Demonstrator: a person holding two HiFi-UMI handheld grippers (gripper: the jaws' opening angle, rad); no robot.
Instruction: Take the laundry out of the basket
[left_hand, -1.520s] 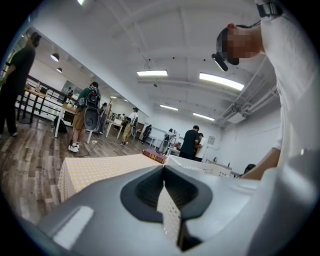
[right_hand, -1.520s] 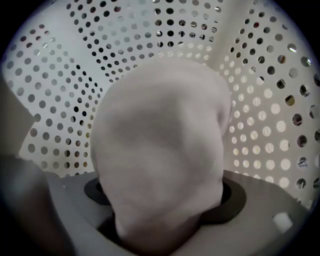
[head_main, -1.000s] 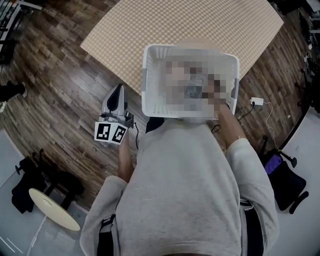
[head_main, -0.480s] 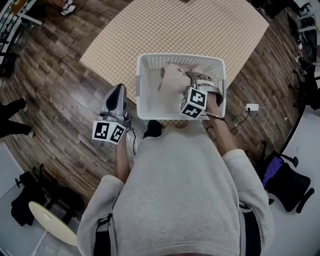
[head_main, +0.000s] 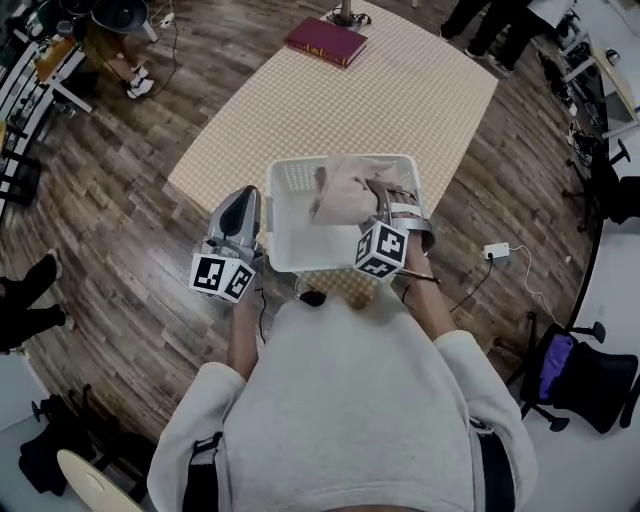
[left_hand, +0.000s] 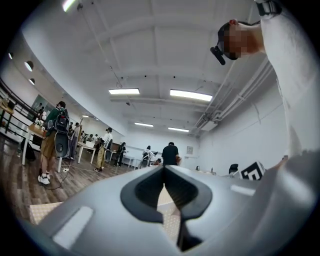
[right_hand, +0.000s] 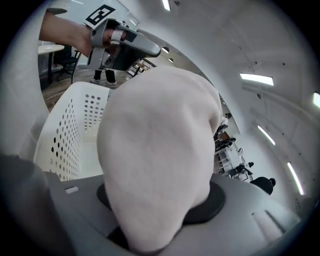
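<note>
Right tongs (head_main: 378, 205) have risen, clamped on beige garment (head_main: 345, 188) now lifted over white basket (head_main: 273, 215) on counter (head_main: 400, 100); left tongs (head_main: 243, 200) together, empty, beside basket.

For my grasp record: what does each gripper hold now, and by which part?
The right gripper is shut on a bunched fold of the pale beige cloth garment; the left gripper, shut, holds nothing.

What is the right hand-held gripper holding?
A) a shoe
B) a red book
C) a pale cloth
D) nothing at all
C: the right hand-held gripper has its jaws closed on a pale cloth, held above the white basket.
</note>
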